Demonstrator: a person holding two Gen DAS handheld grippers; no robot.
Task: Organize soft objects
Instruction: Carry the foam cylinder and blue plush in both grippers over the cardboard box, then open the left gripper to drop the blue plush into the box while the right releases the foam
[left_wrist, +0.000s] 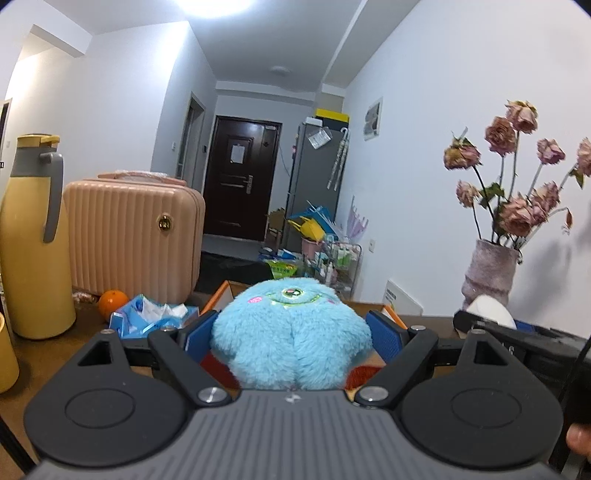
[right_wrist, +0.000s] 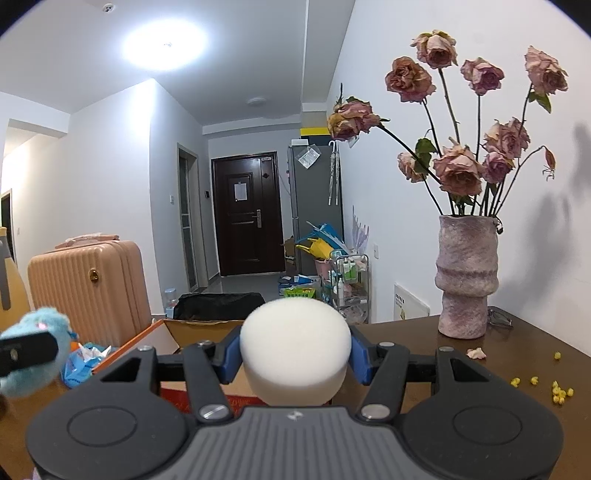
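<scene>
The left gripper (left_wrist: 293, 334) clamps a fluffy blue plush toy (left_wrist: 291, 332) between its blue pads (left_wrist: 384, 334), which press into the fur on either flank. The toy bulges out above and behind them, so the hold looks to be on its middle, probably because that is where soft stuffing gives enough to be pinched without slipping. Its stitched face points away from the camera.

The right gripper (right_wrist: 295, 354) is closed on a white foam sponge (right_wrist: 294, 349), a rounded block pinched at its sides, with its domed top rising clear of the pads (right_wrist: 231, 356). The grip seems light, since the sponge's outline is barely dented.

Both things hang above an open cardboard box (right_wrist: 177, 334) with orange flaps, which sits on the brown table (right_wrist: 517, 354) just ahead of the grippers. I judge this box to be where the soft things are meant to go, which would explain why both are carried at about its rim height. What lies inside it is hidden.

Beyond the box, towards the table's left edge, lie a blue tissue pack (left_wrist: 151, 314) and an orange (left_wrist: 112, 301) in front of a pink suitcase (left_wrist: 133, 236), with a yellow flask (left_wrist: 35, 240) further left. Near the right edge a vase of dried roses (right_wrist: 467, 277) stands close to the wall, with fallen petals and yellow crumbs (right_wrist: 557, 393) scattered by it.
</scene>
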